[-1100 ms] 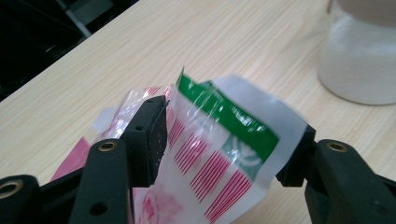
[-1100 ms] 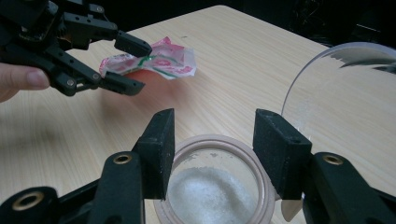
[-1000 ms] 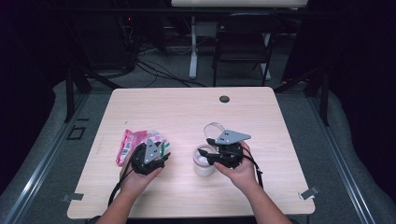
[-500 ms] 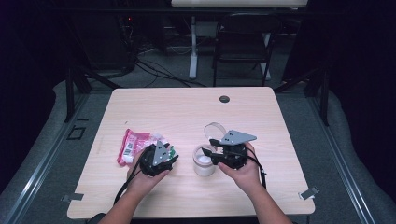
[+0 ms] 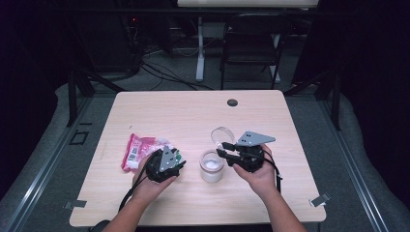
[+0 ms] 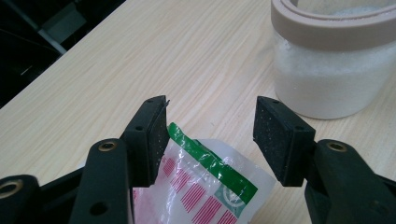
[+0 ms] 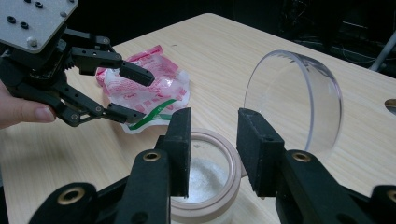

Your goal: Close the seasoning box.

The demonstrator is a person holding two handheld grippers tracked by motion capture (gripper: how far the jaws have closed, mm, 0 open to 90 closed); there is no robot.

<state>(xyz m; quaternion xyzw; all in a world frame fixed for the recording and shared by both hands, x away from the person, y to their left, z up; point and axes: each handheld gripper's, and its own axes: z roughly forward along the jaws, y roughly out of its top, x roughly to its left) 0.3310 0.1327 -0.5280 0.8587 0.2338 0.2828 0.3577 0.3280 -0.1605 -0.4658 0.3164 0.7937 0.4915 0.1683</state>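
Pink-and-white plastic packet (image 6: pixel 205 186) lies on the bench between the left gripper's (image 6: pixel 210 133) open jaws, reaching forward. The right gripper's (image 7: pixel 212 149) jaws, just closing with nothing between them, hover above the open jar (image 7: pixel 205 182); its clear lid (image 7: pixel 293 100) stands beyond.

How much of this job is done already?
Done: the jar is open, with white powder inside, and its clear lid stands on the table beside it. In hand: the left tool is open around the packet, and the right tool has just been closing above the jar's rim. Left: probably opening the packet.
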